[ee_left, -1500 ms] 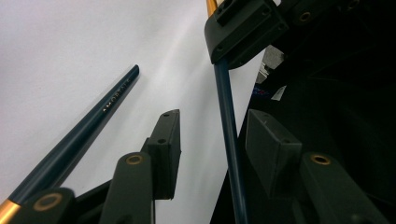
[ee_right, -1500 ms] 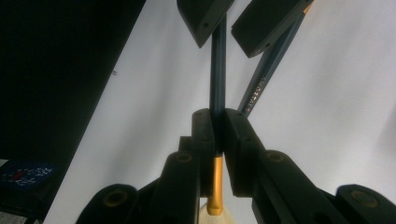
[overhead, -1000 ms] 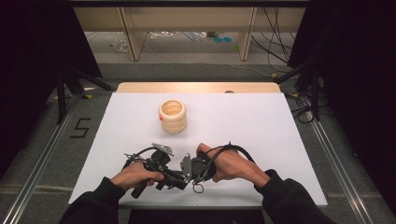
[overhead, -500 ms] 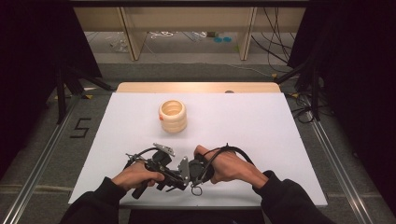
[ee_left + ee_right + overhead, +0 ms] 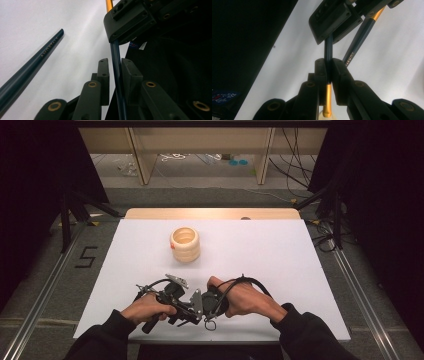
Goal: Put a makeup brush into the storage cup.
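- Makeup brush (image 5: 328,47) is up off the white table (image 5: 280,250) at its near edge, spanning the short gap between the two grippers.
- Right gripper (image 5: 329,72) is clamped tight where the dark handle meets the gold ferrule.
- Left gripper (image 5: 115,75) has just been closing its jaws, and the pads now seem to pinch the handle between them.
- Progress looks early. The lift is done, but the wooden cup (image 5: 185,245) stands well apart and a second brush (image 5: 32,67) lies flat nearby.
- Its long axis runs roughly level from gripper to gripper, with the bristle end toward the person's right.
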Tool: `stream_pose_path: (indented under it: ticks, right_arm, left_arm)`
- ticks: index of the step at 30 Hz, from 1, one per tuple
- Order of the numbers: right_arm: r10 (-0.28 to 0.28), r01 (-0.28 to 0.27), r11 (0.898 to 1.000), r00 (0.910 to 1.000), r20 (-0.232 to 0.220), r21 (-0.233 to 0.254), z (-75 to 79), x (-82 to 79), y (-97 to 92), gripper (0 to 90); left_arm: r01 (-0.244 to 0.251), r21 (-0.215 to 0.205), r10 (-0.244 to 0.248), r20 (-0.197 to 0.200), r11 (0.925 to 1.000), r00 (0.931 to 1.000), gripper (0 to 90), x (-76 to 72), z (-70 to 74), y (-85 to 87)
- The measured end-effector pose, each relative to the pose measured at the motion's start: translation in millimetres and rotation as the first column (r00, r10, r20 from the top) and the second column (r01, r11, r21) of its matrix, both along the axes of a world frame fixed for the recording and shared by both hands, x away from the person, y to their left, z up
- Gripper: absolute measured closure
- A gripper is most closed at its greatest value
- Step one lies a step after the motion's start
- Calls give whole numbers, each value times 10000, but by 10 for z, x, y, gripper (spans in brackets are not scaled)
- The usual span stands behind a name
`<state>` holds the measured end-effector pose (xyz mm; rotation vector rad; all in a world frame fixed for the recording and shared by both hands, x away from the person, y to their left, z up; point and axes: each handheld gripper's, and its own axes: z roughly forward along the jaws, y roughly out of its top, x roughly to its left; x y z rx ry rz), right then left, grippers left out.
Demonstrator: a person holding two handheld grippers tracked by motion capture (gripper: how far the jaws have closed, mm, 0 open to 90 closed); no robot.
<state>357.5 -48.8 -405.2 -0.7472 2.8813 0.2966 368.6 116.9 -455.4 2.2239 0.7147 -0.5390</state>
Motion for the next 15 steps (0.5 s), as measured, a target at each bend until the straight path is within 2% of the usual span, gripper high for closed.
stream_pose_path:
  ticks: [4, 9, 15]
  right_arm:
    - [-64, 64, 10000, 9999, 145, -25, 6, -13, 4, 831]
    - [93, -93, 9999, 9999, 43, 58, -11, -13, 16, 831]
    - [44, -42, 10000, 9998, 194, -66, 4, -30, 23, 831]
  left_arm:
    - [41, -9, -41, -4, 10000, 10000, 788, 1, -2, -3]
    - [46, 13, -46, -66, 10000, 10000, 790, 1, -7, -9]
    - [33, 17, -33, -57, 10000, 10000, 800, 6, -9, -13]
